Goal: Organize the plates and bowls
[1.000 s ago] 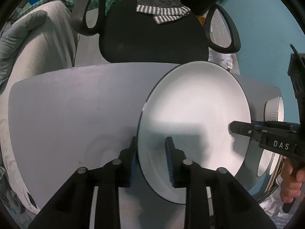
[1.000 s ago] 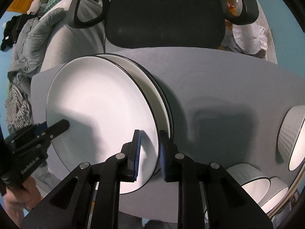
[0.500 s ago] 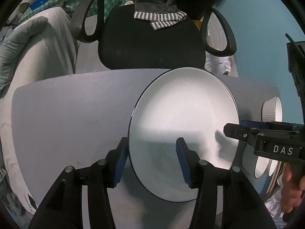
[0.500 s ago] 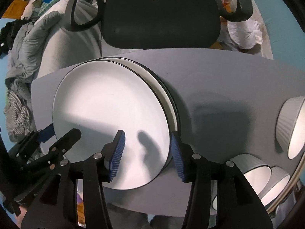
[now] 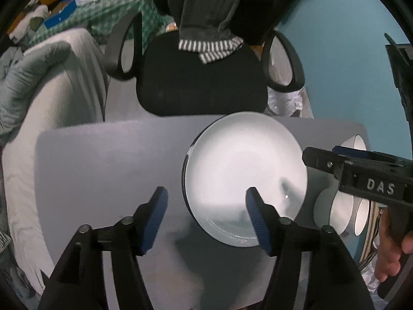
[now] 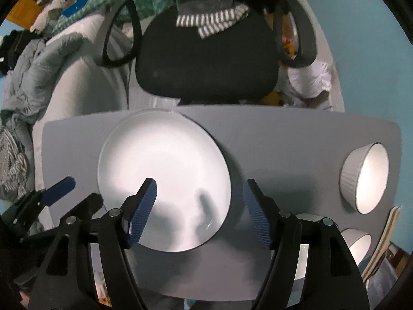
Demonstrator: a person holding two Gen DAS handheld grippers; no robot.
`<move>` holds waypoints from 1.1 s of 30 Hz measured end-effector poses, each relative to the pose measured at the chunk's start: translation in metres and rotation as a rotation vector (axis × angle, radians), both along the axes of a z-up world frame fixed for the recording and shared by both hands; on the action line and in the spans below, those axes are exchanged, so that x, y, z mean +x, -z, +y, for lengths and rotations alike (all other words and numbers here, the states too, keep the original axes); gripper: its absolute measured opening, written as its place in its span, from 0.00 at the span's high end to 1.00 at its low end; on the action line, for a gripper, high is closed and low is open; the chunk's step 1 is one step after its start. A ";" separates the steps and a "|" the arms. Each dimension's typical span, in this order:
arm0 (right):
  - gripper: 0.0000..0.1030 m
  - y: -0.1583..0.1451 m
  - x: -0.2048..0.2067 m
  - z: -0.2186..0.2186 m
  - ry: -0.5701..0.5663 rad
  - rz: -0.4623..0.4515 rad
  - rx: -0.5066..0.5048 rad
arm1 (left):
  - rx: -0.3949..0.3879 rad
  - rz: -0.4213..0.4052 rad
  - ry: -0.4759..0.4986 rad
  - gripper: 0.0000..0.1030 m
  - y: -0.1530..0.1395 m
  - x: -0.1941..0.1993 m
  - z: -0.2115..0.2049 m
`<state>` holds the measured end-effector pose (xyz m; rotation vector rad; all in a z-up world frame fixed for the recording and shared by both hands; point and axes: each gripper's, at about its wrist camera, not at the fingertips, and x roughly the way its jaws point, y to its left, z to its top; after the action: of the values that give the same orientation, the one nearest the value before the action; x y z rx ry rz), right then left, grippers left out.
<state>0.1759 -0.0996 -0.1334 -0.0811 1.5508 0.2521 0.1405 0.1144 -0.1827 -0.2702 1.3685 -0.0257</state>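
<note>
White stacked plates (image 5: pixel 245 178) lie flat on the grey table (image 5: pixel 108 165), released for stacking, my left jaws (image 5: pixel 206 217) and right jaws (image 6: pixel 200 211) just opened, empty, above them.

Left gripper (image 5: pixel 206 213) jaws, just opening, hang clear above the plate (image 5: pixel 245 175).

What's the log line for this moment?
left gripper: open, just opened, empty | right gripper: open, just opened, empty | plates: stacked on table | bowls: unstacked
</note>
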 end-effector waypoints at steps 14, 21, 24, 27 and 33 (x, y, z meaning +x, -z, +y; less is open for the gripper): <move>0.32 -0.061 -0.024 -0.005 0.020 -0.158 -0.028 | 0.030 -0.140 0.020 0.24 -0.066 -0.025 0.005; 0.32 -0.091 -0.039 -0.013 0.051 -0.227 -0.017 | 0.022 -0.174 0.029 0.23 -0.087 -0.034 0.006; 0.32 -0.105 -0.046 -0.018 0.065 -0.261 -0.018 | 0.018 -0.176 0.038 0.23 -0.093 -0.037 0.004; 0.32 -0.119 -0.051 -0.023 0.082 -0.296 -0.020 | 0.018 -0.192 0.053 0.23 -0.104 -0.040 0.002; 0.32 -0.144 -0.068 -0.034 0.112 -0.359 -0.026 | 0.025 -0.258 0.066 0.21 -0.135 -0.049 -0.001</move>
<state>0.1081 -0.1338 0.0102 -0.0560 1.1971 0.1204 0.0911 0.1139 -0.0477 -0.1933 1.1199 -0.0948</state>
